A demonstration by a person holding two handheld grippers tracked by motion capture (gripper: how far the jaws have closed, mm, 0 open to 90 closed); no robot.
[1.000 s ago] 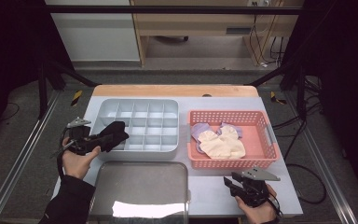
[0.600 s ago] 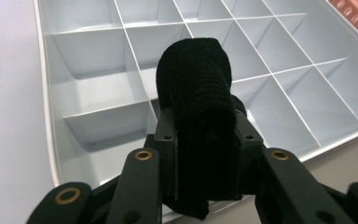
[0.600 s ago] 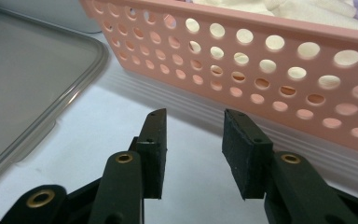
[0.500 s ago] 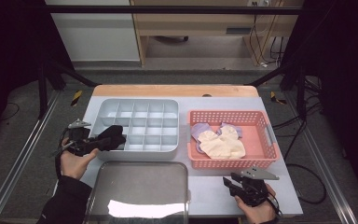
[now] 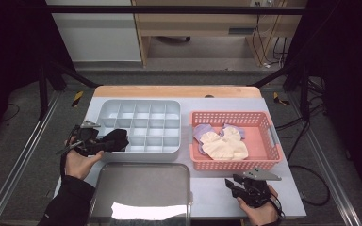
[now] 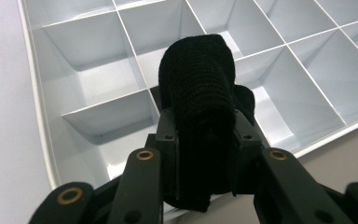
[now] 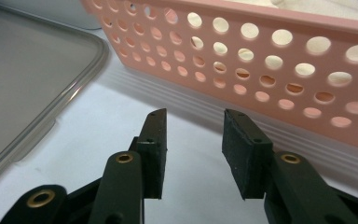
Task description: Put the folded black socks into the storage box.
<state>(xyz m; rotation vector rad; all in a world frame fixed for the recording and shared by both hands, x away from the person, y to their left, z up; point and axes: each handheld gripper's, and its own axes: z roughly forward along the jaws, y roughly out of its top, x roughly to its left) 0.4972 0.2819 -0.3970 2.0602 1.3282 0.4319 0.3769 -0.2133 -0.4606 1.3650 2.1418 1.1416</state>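
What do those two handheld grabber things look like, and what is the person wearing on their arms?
Both the left gripper and the right gripper are black, with flat rubbery jaws on linkages with brass-coloured pivot pins. The right one carries a grey three-cornered plate. A dark sleeve covers the left forearm.

My left hand [image 5: 78,162] sits at the table's left edge, dark sleeve coming in from the near side; left gripper [image 5: 104,143] points right, jaws clamped on black knit fabric [image 6: 200,107]. My right hand [image 5: 259,212] is near-right; right gripper [image 7: 193,154] points left, low over the table, jaws parted, nothing between them.
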